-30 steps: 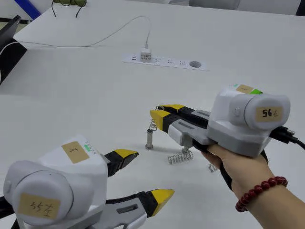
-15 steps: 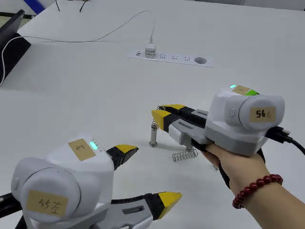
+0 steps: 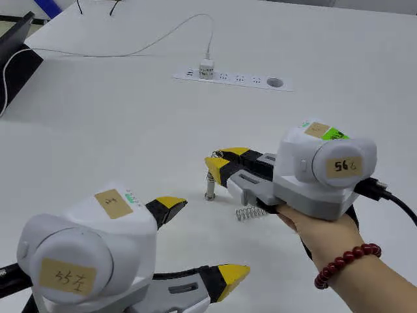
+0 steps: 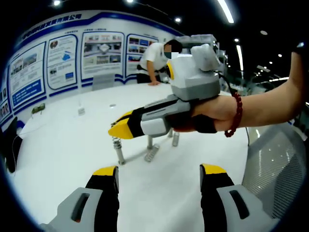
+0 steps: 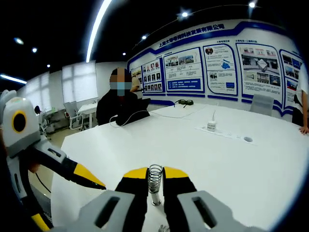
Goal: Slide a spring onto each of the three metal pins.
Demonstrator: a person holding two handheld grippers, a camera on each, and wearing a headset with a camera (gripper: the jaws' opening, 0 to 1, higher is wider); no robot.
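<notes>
Over the table (image 3: 98, 117), pinching a spring (image 5: 155, 178) in the right gripper (image 3: 218, 160) at the top of an upright pin (image 3: 210, 189); holding the left gripper (image 3: 202, 238) spread wide nearby, apart; second spring (image 3: 251, 212) flat on the table beside the pin

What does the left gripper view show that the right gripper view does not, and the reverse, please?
Left gripper view, not the right: a loose spring lying on the table, a further pin beyond it, and the hand holding the right gripper. Right gripper view, not the left: a seated person. Both: the open left gripper, the right gripper shut on the held spring over its pin, the table, the power strip.
</notes>
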